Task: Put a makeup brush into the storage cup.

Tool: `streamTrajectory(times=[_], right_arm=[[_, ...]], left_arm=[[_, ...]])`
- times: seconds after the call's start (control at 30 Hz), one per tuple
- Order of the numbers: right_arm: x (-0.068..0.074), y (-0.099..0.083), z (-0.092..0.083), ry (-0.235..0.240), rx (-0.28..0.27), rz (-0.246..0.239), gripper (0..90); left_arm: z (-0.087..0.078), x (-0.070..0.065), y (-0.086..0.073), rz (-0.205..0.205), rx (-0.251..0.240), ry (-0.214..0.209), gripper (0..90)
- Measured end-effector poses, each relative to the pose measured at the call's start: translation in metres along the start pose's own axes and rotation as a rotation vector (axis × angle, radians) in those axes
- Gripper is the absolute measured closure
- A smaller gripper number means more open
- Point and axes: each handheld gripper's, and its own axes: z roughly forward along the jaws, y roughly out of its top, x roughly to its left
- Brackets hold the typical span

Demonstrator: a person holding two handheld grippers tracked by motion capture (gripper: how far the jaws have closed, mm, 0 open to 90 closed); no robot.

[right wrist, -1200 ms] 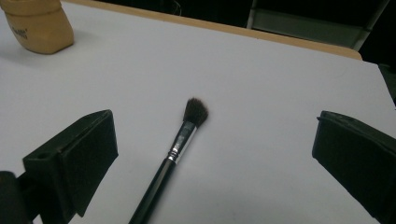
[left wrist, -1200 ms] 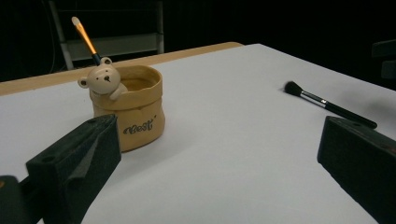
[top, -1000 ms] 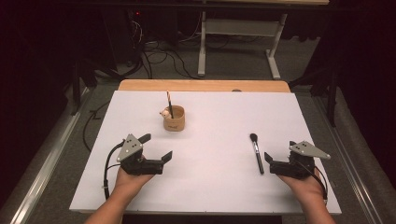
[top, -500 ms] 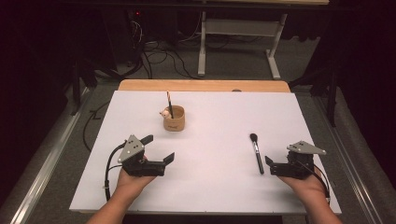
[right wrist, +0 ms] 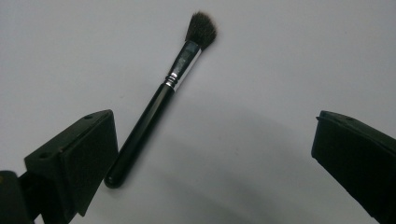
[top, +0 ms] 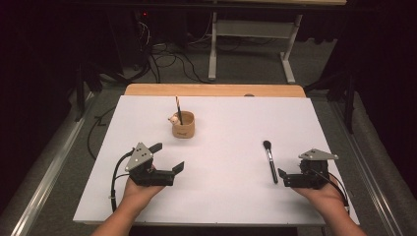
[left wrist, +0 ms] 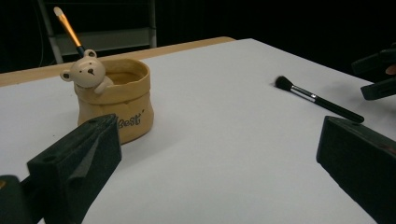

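The right claw (top: 281, 178), jaws apart, sits just beside the handle end of the makeup brush (top: 269, 160) lying flat on the desk (top: 231, 128), while the left claw (top: 167, 157), also spread wide, stays well apart from it.

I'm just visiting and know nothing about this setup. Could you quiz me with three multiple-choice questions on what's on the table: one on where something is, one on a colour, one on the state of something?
1. Where does the loose makeup brush lie?
A. Inside the cup
B. Flat on the white table just ahead of the right gripper
C. On the floor

2. What colour is the bear cup?
A. Tan yellow
B. Blue
C. Red

3. How do the jaws of the left gripper stand?
A. Shut on the brush
B. Shut on the cup
C. Open, holding nothing

Answers:
1 B, the right gripper view shows the brush flat on the table between the jaws.
2 A, the left gripper view shows its tan yellow wall with a small bear at the rim.
3 C, the left gripper view shows both jaws wide apart with bare table between.
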Motion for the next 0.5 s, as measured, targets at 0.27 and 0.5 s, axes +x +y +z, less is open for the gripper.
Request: streamTrajectory(times=[0.27,0.5], right_arm=[[-0.0009,-0.0014,0.0007,0.036,0.055,0.036,3.4],[0.0005,0.0002,0.0006,0.034,0.098,-0.001,3.4]], left_arm=[[0.0023,-0.0009,-0.0006,0.000,0.014,-0.016,1.1],[0.0020,-0.0005,-0.0006,0.000,0.016,-0.018,1.2]])
